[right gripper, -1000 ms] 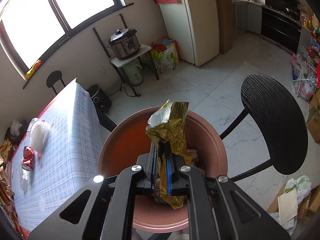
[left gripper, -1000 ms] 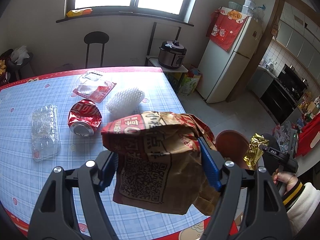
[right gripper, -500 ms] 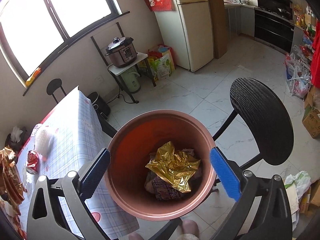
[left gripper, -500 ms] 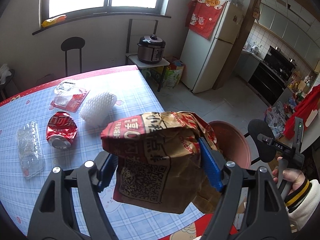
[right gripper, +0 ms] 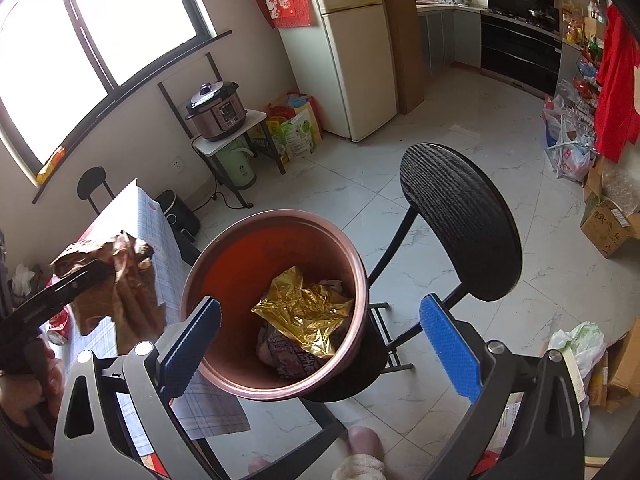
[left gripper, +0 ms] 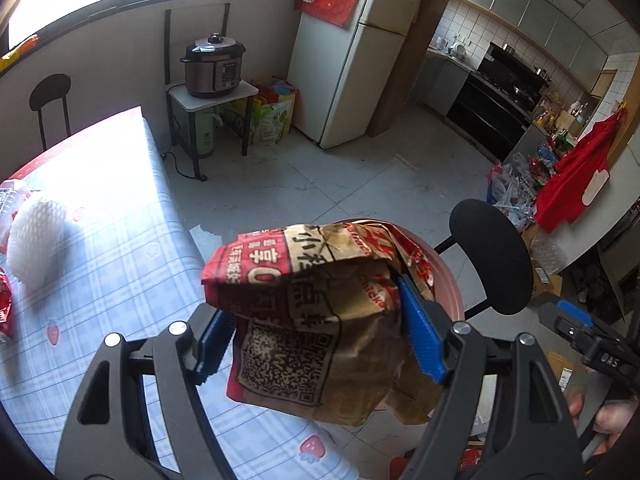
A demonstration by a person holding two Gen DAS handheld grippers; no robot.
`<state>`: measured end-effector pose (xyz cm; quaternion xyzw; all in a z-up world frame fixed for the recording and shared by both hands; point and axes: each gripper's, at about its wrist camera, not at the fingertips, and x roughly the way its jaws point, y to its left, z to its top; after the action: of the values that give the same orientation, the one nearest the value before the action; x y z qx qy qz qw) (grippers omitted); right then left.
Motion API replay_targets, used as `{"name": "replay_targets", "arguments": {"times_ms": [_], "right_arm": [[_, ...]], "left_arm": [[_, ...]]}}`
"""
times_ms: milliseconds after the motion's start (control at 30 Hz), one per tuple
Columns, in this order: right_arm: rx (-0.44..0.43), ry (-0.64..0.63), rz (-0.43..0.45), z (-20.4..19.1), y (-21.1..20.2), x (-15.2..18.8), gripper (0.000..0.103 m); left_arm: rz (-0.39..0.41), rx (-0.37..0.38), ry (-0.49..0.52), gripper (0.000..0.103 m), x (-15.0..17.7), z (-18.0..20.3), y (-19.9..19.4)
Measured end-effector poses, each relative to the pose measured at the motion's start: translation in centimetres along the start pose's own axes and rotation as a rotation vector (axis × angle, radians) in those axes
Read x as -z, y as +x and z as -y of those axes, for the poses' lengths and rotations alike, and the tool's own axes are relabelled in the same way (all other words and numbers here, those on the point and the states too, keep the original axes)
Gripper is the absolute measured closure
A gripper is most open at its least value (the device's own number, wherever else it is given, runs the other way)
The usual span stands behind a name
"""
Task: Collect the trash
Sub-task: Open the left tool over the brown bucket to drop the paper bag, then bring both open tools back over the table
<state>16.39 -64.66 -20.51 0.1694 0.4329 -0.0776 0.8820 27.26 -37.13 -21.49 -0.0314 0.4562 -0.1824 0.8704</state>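
the left hand-held gripper (left gripper: 316,344) is clenching a crumpled paper food bag (left gripper: 316,312) and holding it above the tabletop (left gripper: 120,248) edge, beside the brown bin (right gripper: 276,304). the right hand-held gripper (right gripper: 320,344) is standing released and empty over the bin, where a gold foil wrapper (right gripper: 304,312) is already lying on other trash. a white foam net (left gripper: 36,236) and a red crushed can (left gripper: 5,308) are remaining on the tabletop, so collection is judged partly complete.

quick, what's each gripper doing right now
left gripper: closed on the paper bag.
right gripper: open and empty, above the bin.
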Motion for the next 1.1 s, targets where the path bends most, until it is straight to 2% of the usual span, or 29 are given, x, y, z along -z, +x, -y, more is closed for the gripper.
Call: {"name": "replay_targets", "arguments": {"times_ms": [200,333,433,533,700,867,967,1100], "right_arm": [[0.035,0.037,0.01,2.8,-1.3,0.4,0.005],[0.049,0.059,0.0,3.9,-1.5,0.8,0.005],[0.016,0.066,-0.007,3.9,-1.4,0.8,0.005],[0.012,0.05,-0.01,3.4,-1.1,0.9,0.005],[-0.012,0.037,-0.012,1.6,-0.5,0.9,0.005],[-0.064,-0.003,-0.014,-1.5,0.3,0.7,0.005],[-0.102,-0.043,-0.018,-4.4,0.9,0.7,0.005],[-0.169,-0.104,-0.034,-9.0,1.8,1.3,0.006]], "left_arm": [[-0.023,0.025,0.039,0.027,-1.2,3.4,3.5],[-0.026,0.06,0.012,0.019,-2.0,4.2,4.9],[0.005,0.1,-0.012,0.01,-2.4,3.8,4.3],[0.041,0.099,0.009,0.008,-2.7,3.0,2.6],[0.073,0.029,-0.022,0.008,-2.5,-0.3,-1.6],[0.17,-0.055,-0.01,0.008,-0.4,-4.7,-7.8],[0.206,-0.124,-0.067,0.008,1.8,-8.6,-11.4],[0.243,-0.255,-0.178,0.008,5.2,-14.5,-15.9]]}}
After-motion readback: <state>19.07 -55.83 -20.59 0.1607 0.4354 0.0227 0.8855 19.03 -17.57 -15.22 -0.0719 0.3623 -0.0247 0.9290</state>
